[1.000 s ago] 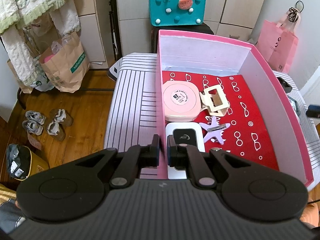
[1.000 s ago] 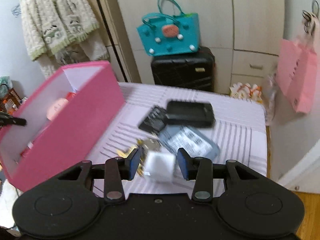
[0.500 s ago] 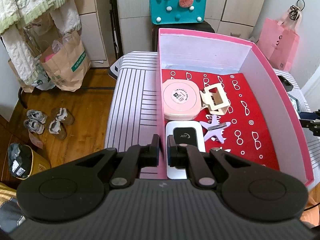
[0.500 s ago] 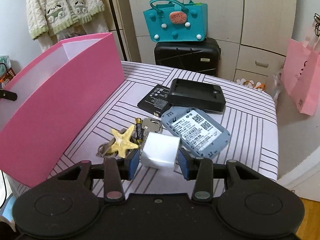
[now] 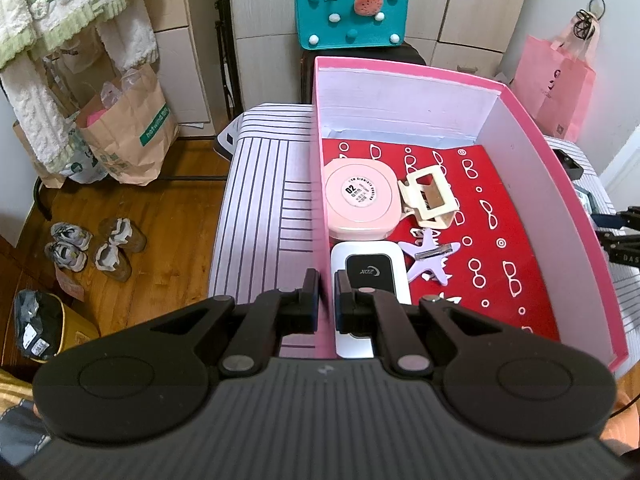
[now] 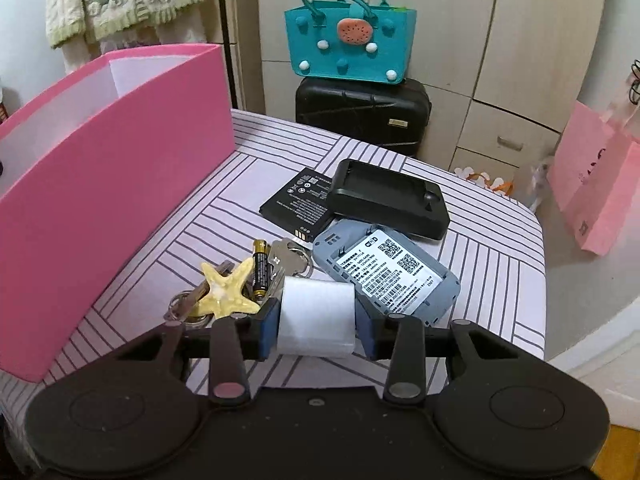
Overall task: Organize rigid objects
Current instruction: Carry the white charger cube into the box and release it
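wood floor (image 5: 172, 216) — pale cabinets (image 6: 520, 40)

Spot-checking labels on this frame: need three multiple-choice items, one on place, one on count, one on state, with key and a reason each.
1. Where does the round pale-pink compact case lie?
A. on the striped cloth
B. inside the pink cardboard box
C. in the teal felt bag

2. How many star-shaped items show across both views?
A. one
B. two
C. three

3. What is between the fingers of the right gripper?
A. nothing
B. the yellow starfish clip
C. the white cube-shaped charger block

Key: 1 B, the case sits on the box's red printed floor, next to the cream claw hair clip. 2 B, a lilac star hair clip in the box and the yellow starfish on the striped tablecloth. 3 C, both blue pads bear on the block's sides.
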Demonstrator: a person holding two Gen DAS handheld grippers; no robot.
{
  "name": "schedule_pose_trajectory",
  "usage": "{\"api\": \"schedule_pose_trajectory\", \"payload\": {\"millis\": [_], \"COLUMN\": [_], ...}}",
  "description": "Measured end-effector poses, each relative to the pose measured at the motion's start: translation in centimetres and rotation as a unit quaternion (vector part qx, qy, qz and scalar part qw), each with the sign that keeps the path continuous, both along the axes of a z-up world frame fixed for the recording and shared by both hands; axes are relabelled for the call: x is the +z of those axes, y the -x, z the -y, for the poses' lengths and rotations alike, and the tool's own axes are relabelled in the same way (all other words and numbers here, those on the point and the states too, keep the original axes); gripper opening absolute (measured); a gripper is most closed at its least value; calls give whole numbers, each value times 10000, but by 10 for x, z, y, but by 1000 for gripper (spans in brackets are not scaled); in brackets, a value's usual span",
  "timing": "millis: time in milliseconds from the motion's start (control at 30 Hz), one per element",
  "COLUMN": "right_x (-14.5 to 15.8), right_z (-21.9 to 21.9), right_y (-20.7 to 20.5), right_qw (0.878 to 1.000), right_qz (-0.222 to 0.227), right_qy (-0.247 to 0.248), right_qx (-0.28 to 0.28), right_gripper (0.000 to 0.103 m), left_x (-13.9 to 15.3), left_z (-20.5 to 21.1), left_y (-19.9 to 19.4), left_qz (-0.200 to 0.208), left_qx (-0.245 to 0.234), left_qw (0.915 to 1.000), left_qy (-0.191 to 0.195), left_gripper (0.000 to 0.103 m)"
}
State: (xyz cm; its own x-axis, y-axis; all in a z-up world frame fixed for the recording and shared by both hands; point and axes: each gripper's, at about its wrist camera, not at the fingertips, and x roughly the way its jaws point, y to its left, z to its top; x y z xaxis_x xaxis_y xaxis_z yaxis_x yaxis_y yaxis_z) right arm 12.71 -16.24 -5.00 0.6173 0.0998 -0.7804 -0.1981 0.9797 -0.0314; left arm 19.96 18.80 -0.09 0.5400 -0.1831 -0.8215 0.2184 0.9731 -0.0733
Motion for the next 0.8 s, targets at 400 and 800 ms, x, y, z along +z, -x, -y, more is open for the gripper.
{"api": "schedule_pose_trajectory", "payload": {"millis": [400, 800], "right_x": [51, 99], "right_z": [-11, -91], "right_y": [23, 17], "right_qw": [9964, 9651], "right_qz": [260, 326], "right_qy": [-739, -1807], "right_qx": [317, 1866], "right_gripper": [45, 46], "left_x": [-2, -3], "left_z": [-3, -6], "left_y": [1, 3], "left_qz": [40, 71], "left_qx": [-54, -10], "left_qw": [10000, 9998], "left_qy": [53, 171], "left_gripper": [7, 7]}}
